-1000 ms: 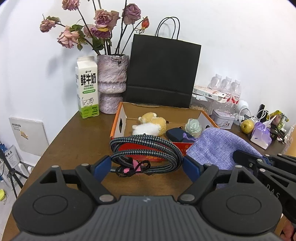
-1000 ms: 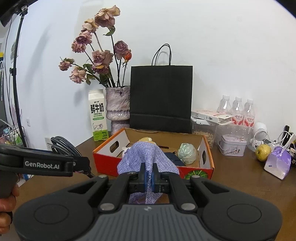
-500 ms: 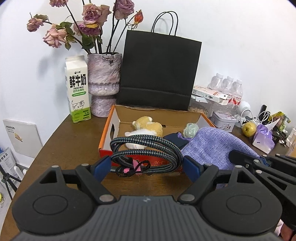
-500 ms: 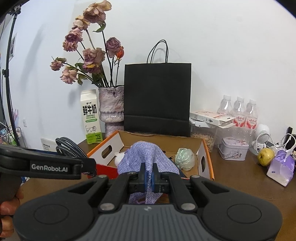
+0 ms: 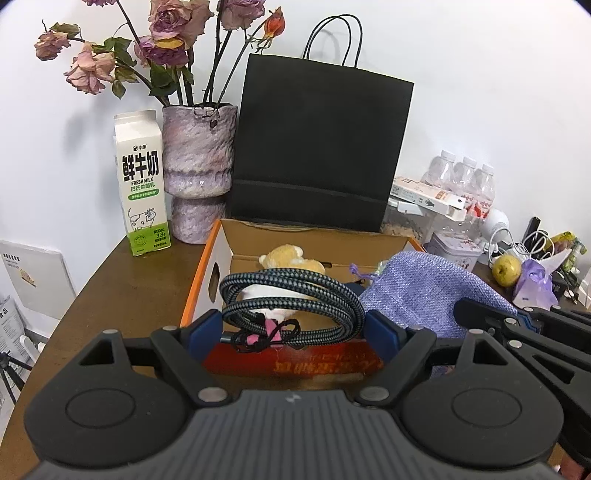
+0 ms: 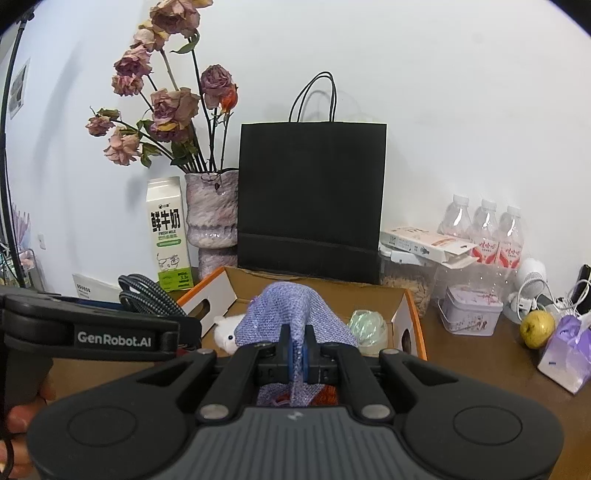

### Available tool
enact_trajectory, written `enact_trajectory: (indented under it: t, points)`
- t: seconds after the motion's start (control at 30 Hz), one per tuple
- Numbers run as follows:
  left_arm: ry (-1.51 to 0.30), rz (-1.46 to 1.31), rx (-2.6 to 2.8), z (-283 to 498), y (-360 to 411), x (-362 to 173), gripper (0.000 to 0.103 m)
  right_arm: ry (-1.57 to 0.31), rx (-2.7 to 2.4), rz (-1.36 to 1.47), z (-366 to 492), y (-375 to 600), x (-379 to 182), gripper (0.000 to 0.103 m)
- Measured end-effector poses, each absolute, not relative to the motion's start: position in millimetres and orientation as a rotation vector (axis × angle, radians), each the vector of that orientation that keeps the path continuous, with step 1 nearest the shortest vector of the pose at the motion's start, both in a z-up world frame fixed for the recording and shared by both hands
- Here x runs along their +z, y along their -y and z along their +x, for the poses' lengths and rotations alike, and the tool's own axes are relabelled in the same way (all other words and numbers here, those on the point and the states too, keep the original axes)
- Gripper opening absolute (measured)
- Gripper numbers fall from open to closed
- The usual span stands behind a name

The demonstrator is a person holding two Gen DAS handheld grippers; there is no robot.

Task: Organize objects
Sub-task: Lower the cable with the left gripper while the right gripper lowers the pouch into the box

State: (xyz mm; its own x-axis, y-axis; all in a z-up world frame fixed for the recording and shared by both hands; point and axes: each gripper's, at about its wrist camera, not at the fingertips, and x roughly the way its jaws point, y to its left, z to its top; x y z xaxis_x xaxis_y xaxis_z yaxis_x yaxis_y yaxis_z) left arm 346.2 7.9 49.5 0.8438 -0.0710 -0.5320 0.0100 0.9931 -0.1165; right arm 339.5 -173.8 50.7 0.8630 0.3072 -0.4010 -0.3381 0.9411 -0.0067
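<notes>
Left hand-held gripper (image 5: 293, 325) clamps coiled cable (image 5: 291, 299), right hand-held gripper (image 6: 296, 356) pinches purple pouch (image 6: 291, 314), both over cardboard box (image 6: 410, 314).

Coiled cable (image 5: 291, 299); purple pouch (image 6: 291, 314); both held.

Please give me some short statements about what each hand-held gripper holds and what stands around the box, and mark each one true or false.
1. The left hand-held gripper holds a coiled braided cable. True.
2. The right hand-held gripper is open and empty. False: it is shut on a purple knitted pouch.
3. A plush toy lies inside the cardboard box. True.
4. The milk carton stands to the right of the black paper bag. False: it stands to the left, beside the vase.
5. The vase holds fresh green leaves only. False: it holds dried roses.
</notes>
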Motion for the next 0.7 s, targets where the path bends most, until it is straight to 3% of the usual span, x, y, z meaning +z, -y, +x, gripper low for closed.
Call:
enact_trajectory:
  t: [0.7]
  points:
    - [-0.531, -0.150, -0.060, 418.2, -13.2, 49.9, 0.084, -0.426, 0.303, -0.109, 409.8, 156.7, 43.7, 0.004]
